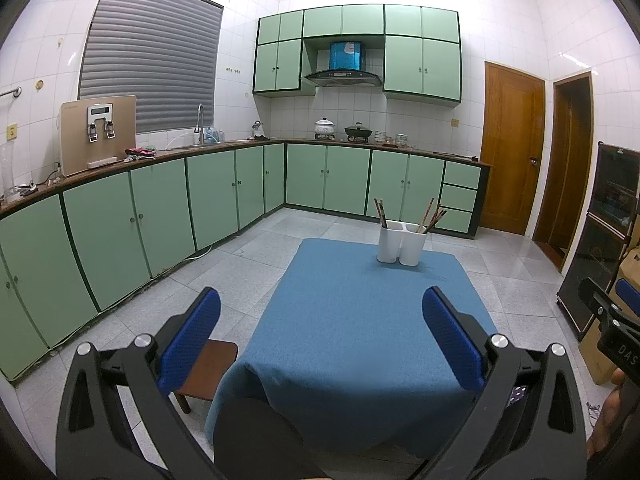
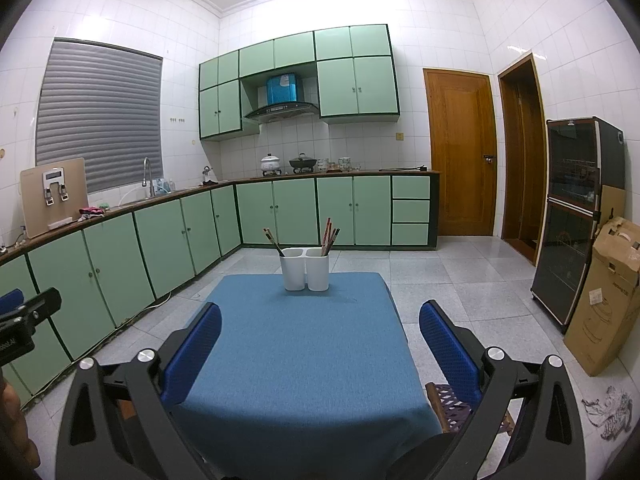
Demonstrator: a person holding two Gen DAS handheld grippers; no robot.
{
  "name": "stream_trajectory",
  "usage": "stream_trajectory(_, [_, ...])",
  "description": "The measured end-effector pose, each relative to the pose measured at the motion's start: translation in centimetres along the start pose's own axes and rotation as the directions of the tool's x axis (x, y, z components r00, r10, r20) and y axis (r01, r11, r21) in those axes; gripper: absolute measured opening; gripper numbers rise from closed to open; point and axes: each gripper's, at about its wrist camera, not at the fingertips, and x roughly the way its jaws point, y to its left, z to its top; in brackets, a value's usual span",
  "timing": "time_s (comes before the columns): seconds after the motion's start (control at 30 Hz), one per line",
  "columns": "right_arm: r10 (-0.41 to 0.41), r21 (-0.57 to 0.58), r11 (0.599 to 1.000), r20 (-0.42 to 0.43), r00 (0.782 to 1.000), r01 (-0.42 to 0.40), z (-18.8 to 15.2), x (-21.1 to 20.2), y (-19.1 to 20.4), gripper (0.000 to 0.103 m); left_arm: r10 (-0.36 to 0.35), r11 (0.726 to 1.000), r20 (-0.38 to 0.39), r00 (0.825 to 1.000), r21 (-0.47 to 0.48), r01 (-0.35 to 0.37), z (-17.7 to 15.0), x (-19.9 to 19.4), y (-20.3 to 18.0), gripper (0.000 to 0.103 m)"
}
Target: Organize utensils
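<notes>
Grippers wide open, chopsticks sitting in holder

Left gripper (image 1: pixel 321 307) we see spread wide, blue pads (image 1: pixel 191 342) far apart, nothing between them. Right gripper (image 2: pixel 320 322) same: splayed fully, gripping nothing. Both hover above the near edge of the blue tablecloth (image 2: pixel 296 352), not touching it. Each gripper shows at the edge of the other's view.

On the far end of the cloth we see a white two-compartment holder (image 2: pixel 305 269), upright. Left compartment has a couple of dark chopsticks (image 2: pixel 274 242) leaning left; right compartment has a bunch of reddish-brown chopsticks (image 2: pixel 329 236) leaning right. Holder is well apart from both grippers.

Around the table: a small wooden stool (image 1: pixel 208 372) at the left, a cardboard box (image 2: pixel 604 300) leaning by a dark cabinet (image 2: pixel 576 220) at the right, green kitchen cabinets (image 2: pixel 160 240) behind.
</notes>
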Motion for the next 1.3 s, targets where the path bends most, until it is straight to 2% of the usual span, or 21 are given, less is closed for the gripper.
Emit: stream_trajectory(1.3, [0.001, 0.0, 1.0, 0.0, 1.0, -0.001, 0.0, -0.01, -0.15, 0.097, 0.0, 1.0, 0.001, 1.0, 0.003, 0.0, -0.05, -0.03, -0.31, 0.098])
